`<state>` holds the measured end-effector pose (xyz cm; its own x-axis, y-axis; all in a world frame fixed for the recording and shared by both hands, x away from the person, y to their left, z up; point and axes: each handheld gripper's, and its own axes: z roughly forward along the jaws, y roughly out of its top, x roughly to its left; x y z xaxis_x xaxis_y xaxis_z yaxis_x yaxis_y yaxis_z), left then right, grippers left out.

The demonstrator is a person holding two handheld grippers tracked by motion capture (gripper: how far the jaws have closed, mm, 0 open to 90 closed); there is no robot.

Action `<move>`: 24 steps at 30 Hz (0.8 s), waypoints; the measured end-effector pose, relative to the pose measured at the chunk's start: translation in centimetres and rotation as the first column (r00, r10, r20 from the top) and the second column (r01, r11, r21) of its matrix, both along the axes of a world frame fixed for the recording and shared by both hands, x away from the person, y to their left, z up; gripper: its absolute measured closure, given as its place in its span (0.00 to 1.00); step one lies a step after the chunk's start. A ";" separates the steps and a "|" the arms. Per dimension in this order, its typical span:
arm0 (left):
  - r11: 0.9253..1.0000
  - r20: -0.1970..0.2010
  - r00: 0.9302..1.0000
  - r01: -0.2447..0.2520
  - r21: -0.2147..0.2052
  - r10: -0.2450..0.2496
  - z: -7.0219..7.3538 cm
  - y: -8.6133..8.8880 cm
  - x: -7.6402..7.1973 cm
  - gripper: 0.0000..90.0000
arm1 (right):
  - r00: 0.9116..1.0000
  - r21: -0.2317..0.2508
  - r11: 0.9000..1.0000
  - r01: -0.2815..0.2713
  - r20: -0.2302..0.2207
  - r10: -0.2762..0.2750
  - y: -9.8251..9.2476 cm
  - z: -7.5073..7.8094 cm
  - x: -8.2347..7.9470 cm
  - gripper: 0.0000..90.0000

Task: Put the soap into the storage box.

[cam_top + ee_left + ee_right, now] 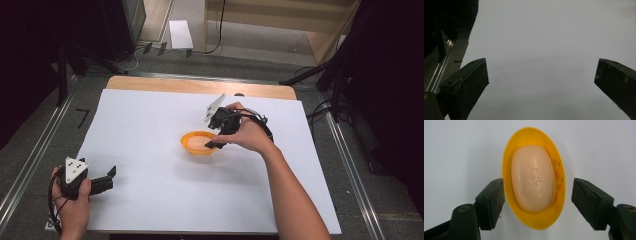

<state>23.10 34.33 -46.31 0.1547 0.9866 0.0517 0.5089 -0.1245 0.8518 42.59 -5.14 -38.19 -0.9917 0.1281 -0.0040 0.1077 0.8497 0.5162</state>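
I see a smooth oval soap bar (533, 178) lying in a glossy yellow plastic dish (510, 155) mid-table on the matte white sheet (150, 125). Right gripper (537, 203) hangs over it, its 2 jaws apart, straddling the dish rim. Left gripper (102, 182) sits near the sheet's front-left edge, jaws wide, bare sheet all around.

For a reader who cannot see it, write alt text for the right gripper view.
A pale oval soap bar lies in a yellow oval dish on a white surface. The right gripper frames the dish, its two black jaws open on either side.
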 end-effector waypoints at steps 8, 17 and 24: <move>1.000 -0.002 1.000 -0.001 0.000 0.001 0.0 0.0 0.0 0.00 | 0.999 0.019 0.999 0.048 -0.006 -0.048 -1.8 -0.5 -0.2 0.26; 1.000 -0.003 1.000 -0.002 0.001 0.002 0.0 0.0 0.0 0.00 | 0.991 0.019 0.991 0.133 -0.020 -0.133 -4.0 -1.1 -1.1 0.15; 1.000 -0.003 1.000 -0.001 0.001 0.001 0.0 0.0 0.0 0.00 | 0.976 -0.027 0.976 0.214 -0.023 -0.215 -5.2 -2.0 -1.7 0.00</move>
<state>23.14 34.31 -46.32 0.1536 0.9867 0.0524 0.5116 -0.1248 0.8501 40.91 -10.33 -40.20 -0.9409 0.3383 0.0152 0.3018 0.8175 0.4905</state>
